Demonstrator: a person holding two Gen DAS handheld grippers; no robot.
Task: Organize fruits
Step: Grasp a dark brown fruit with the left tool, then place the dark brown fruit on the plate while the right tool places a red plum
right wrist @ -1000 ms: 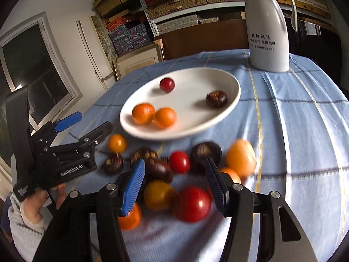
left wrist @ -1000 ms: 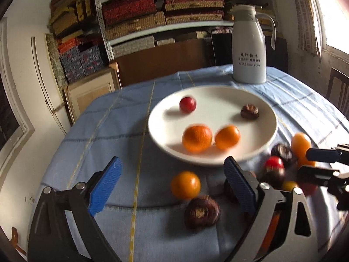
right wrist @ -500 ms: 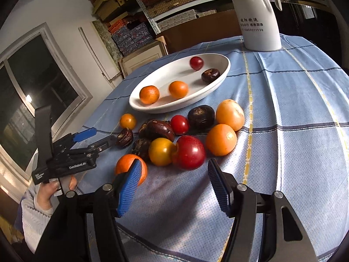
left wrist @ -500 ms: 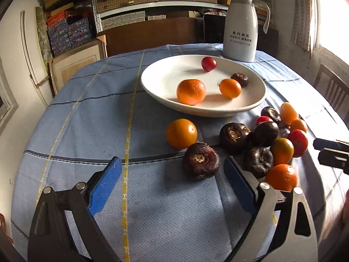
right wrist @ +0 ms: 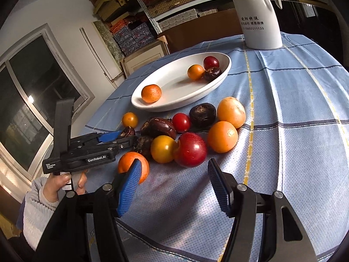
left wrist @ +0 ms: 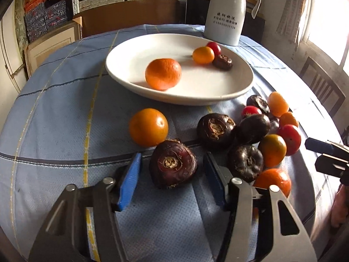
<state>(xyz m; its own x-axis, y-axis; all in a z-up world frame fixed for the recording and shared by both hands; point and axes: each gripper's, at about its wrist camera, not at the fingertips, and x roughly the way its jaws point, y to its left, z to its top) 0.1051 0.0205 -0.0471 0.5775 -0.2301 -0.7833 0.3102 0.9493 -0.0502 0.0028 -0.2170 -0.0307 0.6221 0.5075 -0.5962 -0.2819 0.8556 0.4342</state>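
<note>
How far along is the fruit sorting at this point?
Early. Done: the white plate holds four pieces, including a mandarin. In hand: the left hand-held gripper has just been closing around a dark water chestnut, with a gap still visible at each pad. Left: roughly a dozen fruits still lie on the blue tablecloth; the right hand-held gripper is open and empty.

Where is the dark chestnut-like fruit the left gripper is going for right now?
In the left wrist view the dark fruit lies on the blue tablecloth between the left gripper pads, just in front of a loose orange fruit.

Glossy white plate [left wrist: 122, 69], woven cloth [left wrist: 54, 109], ribbed pads [right wrist: 128, 187]
</note>
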